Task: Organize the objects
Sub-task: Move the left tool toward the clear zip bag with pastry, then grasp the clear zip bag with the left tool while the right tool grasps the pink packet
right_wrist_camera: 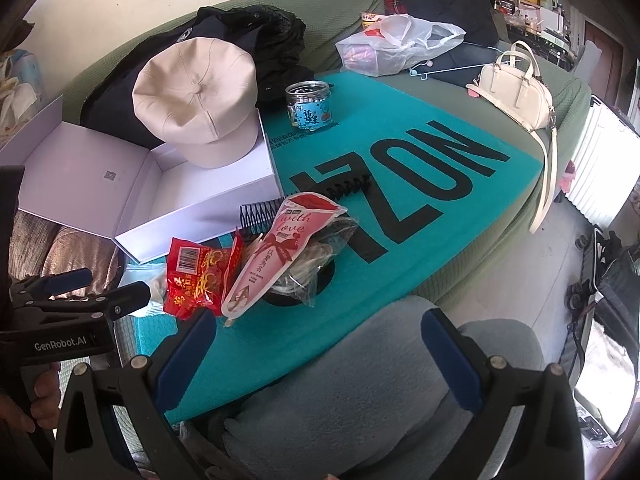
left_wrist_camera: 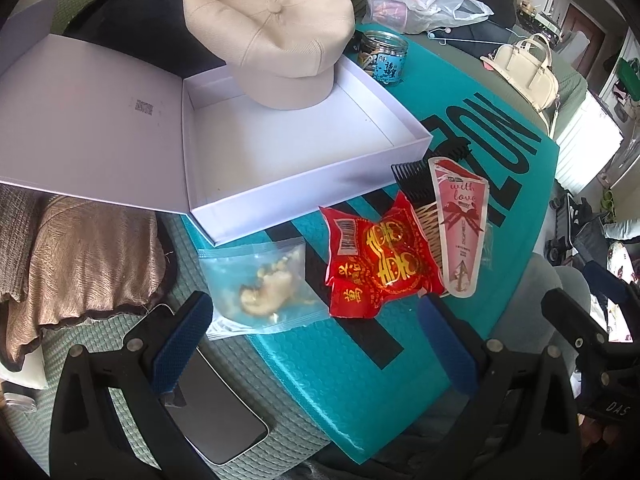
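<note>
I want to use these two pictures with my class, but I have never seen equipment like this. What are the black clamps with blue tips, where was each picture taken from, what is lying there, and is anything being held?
No robot: a person holds one hand-operated gripper in each hand, each carrying a forward-looking camera. One picture looks along the left gripper, the other along the right gripper. The blue-padded fingers are spread and hold nothing. On the teal mat lie a clear zip bag, a red snack packet, a pink sachet and a black comb. Behind sits an open white box, with a beige cap resting on its far edge, and a small jar.
</note>
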`<state>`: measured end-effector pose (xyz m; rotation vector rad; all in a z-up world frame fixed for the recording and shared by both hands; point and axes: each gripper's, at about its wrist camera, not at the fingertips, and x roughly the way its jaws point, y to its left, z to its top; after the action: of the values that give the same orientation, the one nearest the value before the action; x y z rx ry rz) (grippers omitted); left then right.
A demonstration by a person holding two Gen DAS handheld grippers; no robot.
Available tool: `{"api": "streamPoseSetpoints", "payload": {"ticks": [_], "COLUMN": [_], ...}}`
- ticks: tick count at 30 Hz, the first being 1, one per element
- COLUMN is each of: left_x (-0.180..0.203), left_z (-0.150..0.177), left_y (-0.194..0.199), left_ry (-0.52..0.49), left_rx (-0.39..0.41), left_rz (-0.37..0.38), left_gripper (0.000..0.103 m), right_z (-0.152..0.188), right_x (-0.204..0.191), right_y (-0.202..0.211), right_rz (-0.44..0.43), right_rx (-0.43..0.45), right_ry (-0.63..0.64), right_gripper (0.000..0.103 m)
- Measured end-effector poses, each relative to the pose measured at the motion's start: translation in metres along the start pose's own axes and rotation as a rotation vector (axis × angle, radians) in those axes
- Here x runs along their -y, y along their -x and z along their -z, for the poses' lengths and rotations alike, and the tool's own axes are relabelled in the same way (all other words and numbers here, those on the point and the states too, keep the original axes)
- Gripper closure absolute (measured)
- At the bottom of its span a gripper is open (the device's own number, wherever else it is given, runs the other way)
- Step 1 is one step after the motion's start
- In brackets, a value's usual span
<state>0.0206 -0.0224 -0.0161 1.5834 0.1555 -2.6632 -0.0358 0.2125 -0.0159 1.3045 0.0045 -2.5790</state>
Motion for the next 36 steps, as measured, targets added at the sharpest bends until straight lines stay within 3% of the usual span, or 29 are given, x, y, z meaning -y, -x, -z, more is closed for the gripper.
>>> {"api": "streamPoseSetpoints", "payload": {"ticks": [6, 12, 31, 36], "left_x": [-0.004, -0.018, -0.060, -0.068], "left_z": [0.004, 0.003, -0.007, -0.009], "left_y": [-0.009, -0.023, -0.097, -0.106], "left_ry": [0.018, 0.021, 0.159, 0.178], "left_rx": [0.005, 0.005, -0.173, -0.165], "left_rz": [0.035, -0.021, -0.051, -0.035], "left_gripper": [0.001, 0.004, 0.004, 0.012], "right_z": [0.003, 0.006, -0.006, -0.016], "right_x": [0.001, 0.000, 0.004, 0.000], "right_y": [-0.011, -0.024, -0.054, -0.060], "right_rz": [-0.024, -0.045, -0.084, -0.102], "right_rx": [-0.012, -0.029, -0.071, -0.057], "right_ry": [-0.004, 0.000, -0.011, -0.006], "right_gripper": [0.001, 0.001, 0.001, 0.001]}}
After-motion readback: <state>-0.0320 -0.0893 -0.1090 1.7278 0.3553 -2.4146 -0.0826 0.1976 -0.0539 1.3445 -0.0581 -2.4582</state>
